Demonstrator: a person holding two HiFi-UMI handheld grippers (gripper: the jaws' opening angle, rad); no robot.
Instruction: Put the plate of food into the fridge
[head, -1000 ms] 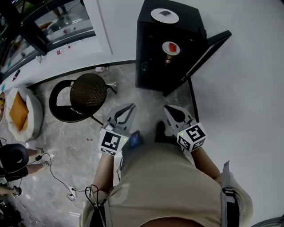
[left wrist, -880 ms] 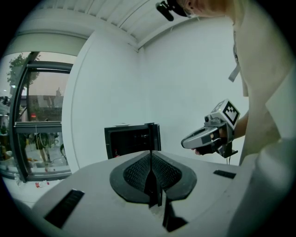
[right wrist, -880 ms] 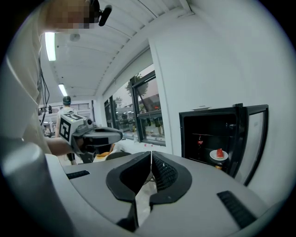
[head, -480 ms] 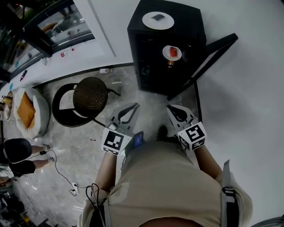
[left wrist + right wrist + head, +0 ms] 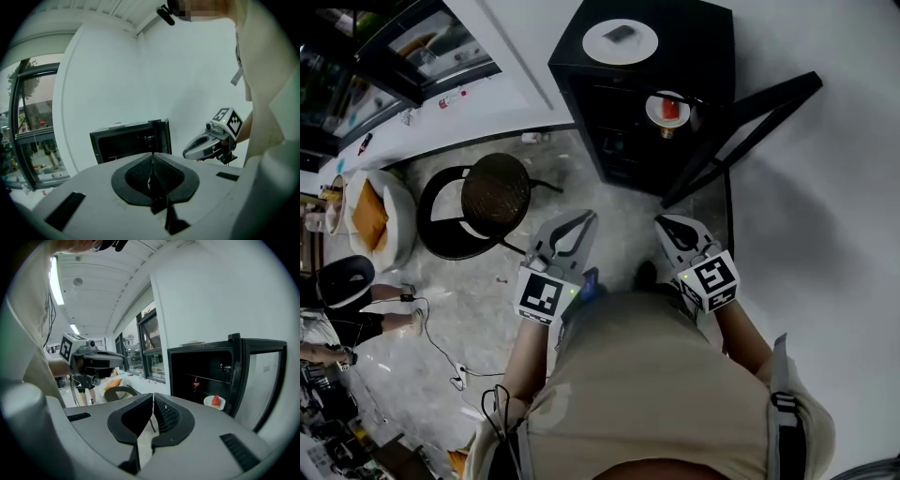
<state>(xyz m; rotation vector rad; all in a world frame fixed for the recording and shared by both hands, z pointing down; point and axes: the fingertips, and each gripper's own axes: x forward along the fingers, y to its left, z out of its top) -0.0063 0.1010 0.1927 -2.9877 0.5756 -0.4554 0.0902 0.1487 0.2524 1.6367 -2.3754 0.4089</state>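
Red food (image 5: pixel 671 107) on its plate (image 5: pixel 653 111) sits inside the open fridge (image 5: pixel 698 33) while your left gripper (image 5: pixel 581 221) and right gripper (image 5: pixel 665 224) stay shut and empty, so placing looks done.

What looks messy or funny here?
Nothing looks spilled or broken. The black fridge has its door wide open, a plate of red food on its shelf. A second plate sits on top, and a loose cable trails over the floor.

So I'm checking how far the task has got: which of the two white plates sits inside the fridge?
The plate with the red food, inside the open black fridge. The other plate lies on the fridge's top and carries something dark.
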